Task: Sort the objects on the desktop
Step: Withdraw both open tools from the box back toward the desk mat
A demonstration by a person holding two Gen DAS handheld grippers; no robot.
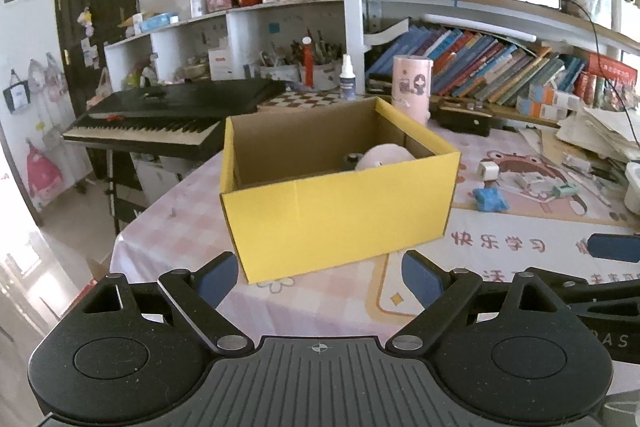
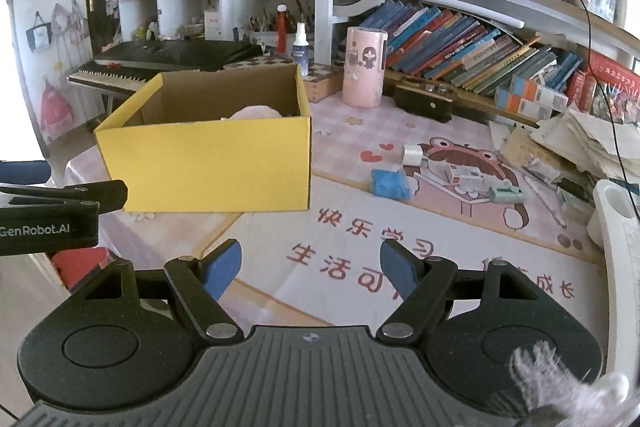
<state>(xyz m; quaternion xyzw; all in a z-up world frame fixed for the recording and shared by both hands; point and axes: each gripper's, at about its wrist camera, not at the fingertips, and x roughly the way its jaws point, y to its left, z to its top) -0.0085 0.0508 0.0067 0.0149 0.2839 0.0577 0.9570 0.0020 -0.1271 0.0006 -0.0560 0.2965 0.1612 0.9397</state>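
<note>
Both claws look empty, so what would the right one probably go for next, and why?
Probably the blue packet. The right gripper is open and empty, the packet lies loose on the mat ahead of it, and the yellow box already holds a pink item, so moving forward toward the packet seems sensible.

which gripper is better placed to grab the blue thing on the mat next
Right. The right gripper is open and empty, and the blue packet lies just ahead of it on the mat. The left gripper, also open and empty, faces the yellow box, with the packet off to its right.
</note>
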